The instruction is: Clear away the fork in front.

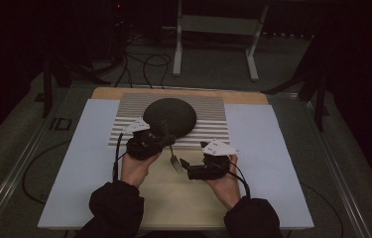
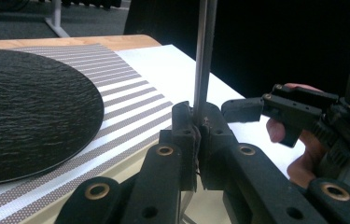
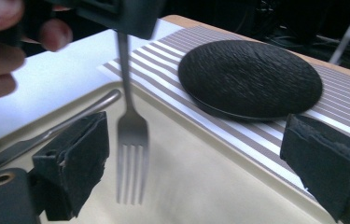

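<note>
Hanging Fork Held Over Beige Mat

Dangling tines-down above the beige mat [image 1: 183, 191], a fork [image 3: 131, 133] is clamped by its handle in the left tongs [image 1: 159, 140]. The right tongs [image 1: 185, 165], spread wide and empty, sit beside it. Behind them, a black plate [image 1: 169, 116] rests on a striped mat [image 1: 208, 116].

Your left gripper [image 2: 198, 140] hides part of the fork [image 3: 130, 135] handle; its tines look blurred in the right gripper view.
</note>
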Demonstrator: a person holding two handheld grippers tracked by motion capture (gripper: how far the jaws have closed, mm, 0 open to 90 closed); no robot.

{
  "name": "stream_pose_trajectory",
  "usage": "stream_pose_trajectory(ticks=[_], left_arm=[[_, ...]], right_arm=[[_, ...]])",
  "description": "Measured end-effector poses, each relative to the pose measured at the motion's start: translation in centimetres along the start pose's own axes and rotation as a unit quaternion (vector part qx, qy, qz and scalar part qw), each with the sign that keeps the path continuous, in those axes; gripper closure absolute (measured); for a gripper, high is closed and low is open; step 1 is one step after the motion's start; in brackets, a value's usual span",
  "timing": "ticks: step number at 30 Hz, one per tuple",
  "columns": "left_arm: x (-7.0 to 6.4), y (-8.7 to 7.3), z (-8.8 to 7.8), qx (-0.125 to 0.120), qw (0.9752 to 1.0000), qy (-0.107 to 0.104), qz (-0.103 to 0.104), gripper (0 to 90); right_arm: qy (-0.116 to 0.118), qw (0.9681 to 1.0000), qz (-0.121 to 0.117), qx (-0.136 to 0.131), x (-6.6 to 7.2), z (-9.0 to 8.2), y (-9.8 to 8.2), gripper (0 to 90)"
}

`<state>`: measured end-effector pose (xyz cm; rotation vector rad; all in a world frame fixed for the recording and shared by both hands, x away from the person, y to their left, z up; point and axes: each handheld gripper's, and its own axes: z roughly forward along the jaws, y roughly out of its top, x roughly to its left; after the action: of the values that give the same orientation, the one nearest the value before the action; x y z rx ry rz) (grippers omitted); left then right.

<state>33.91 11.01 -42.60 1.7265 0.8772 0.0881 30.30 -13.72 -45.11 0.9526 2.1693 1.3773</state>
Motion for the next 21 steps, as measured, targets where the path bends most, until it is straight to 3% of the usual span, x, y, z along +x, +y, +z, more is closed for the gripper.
stream_pose_trajectory(ticks=[8, 21], left_arm=[[0.3, 0.1, -0.4, 0.003, 1.0, 0.006, -0.001, 87.5], [0.9, 0.3, -1.4, 0.01, 0.9999, 0.008, -0.001, 87.5]], right_arm=[[-0.009, 0.9998, 0.015, -0.003, -1.5, -0.9, 0.0, 7.7], [-0.054, 0.9982, 0.024, -0.006, -5.5, -3.4, -1.2, 7.8]])
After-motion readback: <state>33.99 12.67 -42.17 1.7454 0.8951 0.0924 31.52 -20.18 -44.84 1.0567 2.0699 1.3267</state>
